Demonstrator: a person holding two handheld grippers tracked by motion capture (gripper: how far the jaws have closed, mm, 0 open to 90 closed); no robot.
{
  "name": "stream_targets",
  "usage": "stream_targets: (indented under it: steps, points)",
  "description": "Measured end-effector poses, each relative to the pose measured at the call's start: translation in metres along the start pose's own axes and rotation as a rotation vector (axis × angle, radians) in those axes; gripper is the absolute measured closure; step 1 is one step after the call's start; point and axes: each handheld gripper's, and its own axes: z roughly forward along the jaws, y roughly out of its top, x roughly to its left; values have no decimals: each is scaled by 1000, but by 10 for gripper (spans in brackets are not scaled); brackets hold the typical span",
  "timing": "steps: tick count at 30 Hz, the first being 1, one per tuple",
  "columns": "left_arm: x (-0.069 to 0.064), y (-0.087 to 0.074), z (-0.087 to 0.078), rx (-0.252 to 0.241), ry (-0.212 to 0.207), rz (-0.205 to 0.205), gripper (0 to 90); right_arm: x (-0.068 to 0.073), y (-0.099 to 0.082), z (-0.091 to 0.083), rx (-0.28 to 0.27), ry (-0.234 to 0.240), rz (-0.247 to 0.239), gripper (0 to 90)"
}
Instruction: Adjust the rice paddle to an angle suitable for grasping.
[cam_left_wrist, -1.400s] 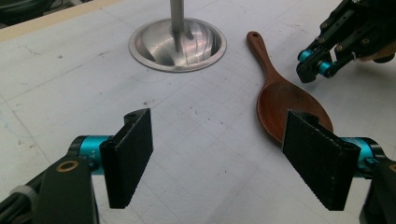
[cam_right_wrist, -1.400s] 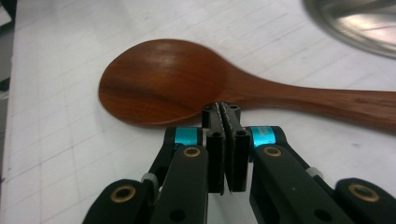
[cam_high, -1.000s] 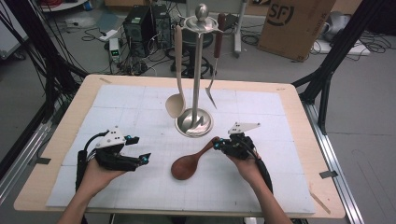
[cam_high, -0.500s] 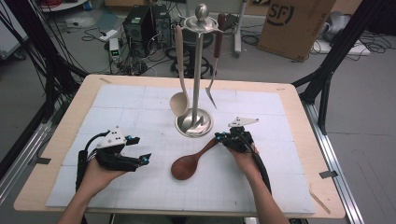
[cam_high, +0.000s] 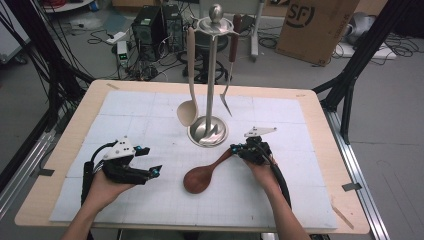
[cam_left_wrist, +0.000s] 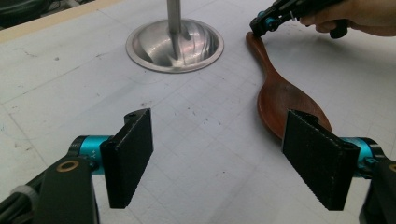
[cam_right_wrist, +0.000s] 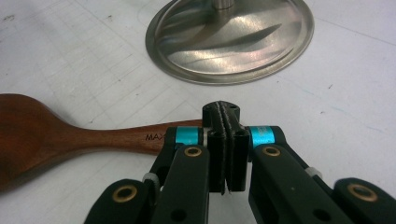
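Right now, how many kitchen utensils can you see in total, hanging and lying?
3. A pale ladle hangs on the left of the metal stand, a fork hangs on its right, and a dark wooden spoon lies on the table. More may hang hidden behind the stand.

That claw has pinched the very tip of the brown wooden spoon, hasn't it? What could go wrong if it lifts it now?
The right claw looks shut on just the handle end of the wooden spoon, so the heavy bowl may sag, swing or slip free. The steel stand sits close beside it, with a pale ladle and a fork hanging there; a swinging spoon might knock them. The left claw is open, giving no support.
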Motion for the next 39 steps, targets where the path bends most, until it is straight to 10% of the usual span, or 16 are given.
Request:
stream_targets:
  steps: [19, 39]
  points:
    - [1, 0, -1, -9, 0, -3, 256, 24, -8, -8, 26, 40, -12, 896]
    - [-3, 1, 4, 4, -8, 16, 257, 78, -5, 14, 39, 189, -76, 895]
